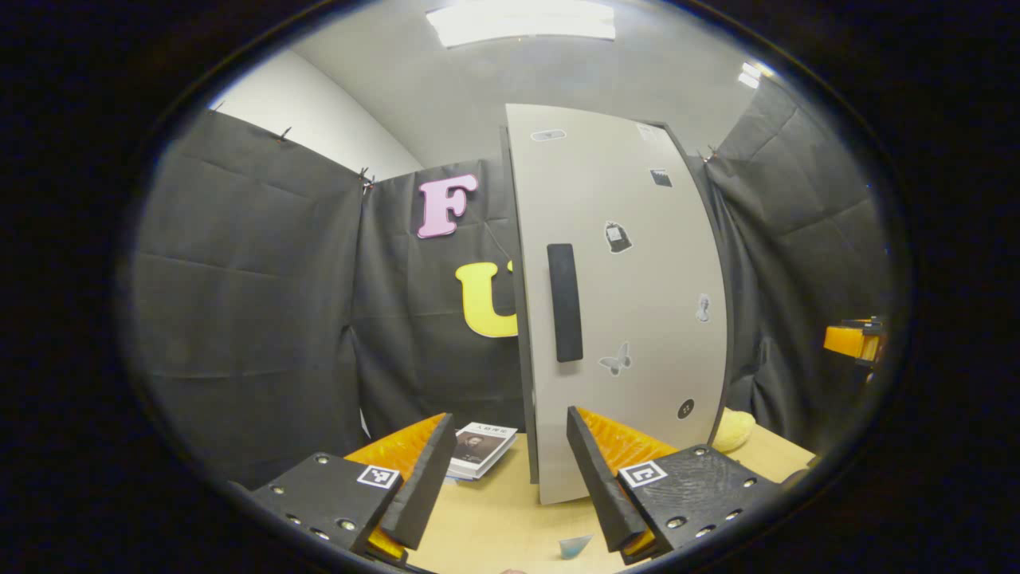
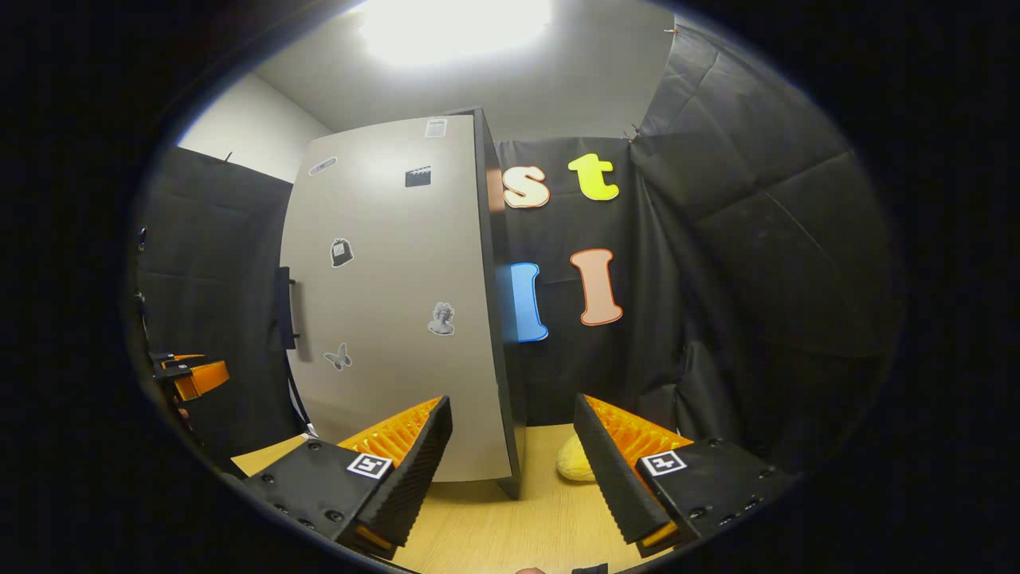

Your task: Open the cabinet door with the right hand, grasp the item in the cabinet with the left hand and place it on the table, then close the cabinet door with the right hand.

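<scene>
A tall grey cabinet (image 1: 629, 303) stands on the wooden table (image 1: 494, 518), its door closed, with a dark vertical handle (image 1: 564, 303) near the door's left edge. In the right gripper view the same cabinet (image 2: 390, 303) shows its handle (image 2: 284, 309) at the far left. My left gripper (image 1: 504, 470) is open, low over the table in front of the cabinet, with nothing between its fingers. My right gripper (image 2: 514, 466) is open too, near the cabinet's right corner. The cabinet's inside is hidden.
A book (image 1: 480, 450) lies on the table left of the cabinet. A yellow soft object (image 1: 733, 430) sits on the table right of it, seen also as the yellow object (image 2: 575, 461). A small blue scrap (image 1: 574, 546) lies near the front edge. Black cloth walls surround the booth.
</scene>
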Available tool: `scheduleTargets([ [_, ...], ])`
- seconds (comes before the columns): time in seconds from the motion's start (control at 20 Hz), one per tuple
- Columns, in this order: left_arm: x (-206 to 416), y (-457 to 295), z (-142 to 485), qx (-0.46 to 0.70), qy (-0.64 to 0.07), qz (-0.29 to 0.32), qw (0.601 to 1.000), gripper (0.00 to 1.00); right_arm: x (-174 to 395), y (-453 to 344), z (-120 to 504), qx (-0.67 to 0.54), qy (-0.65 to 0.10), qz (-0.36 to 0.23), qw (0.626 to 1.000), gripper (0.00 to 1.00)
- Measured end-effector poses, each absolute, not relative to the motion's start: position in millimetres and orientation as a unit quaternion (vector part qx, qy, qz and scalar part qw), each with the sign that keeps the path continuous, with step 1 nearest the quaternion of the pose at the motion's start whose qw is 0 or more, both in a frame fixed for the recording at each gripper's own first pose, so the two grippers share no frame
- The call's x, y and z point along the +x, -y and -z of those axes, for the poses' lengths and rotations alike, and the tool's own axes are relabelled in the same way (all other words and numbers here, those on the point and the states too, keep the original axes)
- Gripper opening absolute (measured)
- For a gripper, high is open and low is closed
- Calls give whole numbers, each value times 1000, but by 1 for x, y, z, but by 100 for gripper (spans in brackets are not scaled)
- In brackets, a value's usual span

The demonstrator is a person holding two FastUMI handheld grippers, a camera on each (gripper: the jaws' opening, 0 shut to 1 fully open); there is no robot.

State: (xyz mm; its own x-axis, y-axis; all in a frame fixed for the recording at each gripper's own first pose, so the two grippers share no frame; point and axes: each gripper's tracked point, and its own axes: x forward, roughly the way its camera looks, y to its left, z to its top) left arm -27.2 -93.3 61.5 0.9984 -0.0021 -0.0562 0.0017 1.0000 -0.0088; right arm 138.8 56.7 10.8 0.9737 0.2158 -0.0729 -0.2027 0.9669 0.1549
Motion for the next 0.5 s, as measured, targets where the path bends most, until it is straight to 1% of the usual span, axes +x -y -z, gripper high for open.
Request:
scheduleTargets([
  [0.2,-28,84,-66,-18,-21,-1,1000,84,132,-64,-23,61,-17,-99,993,98],
  [0.5,-38,69,-69,-21,-18,-14,1000,84,128,-70,-36,68,-4,-88,994,97],
])
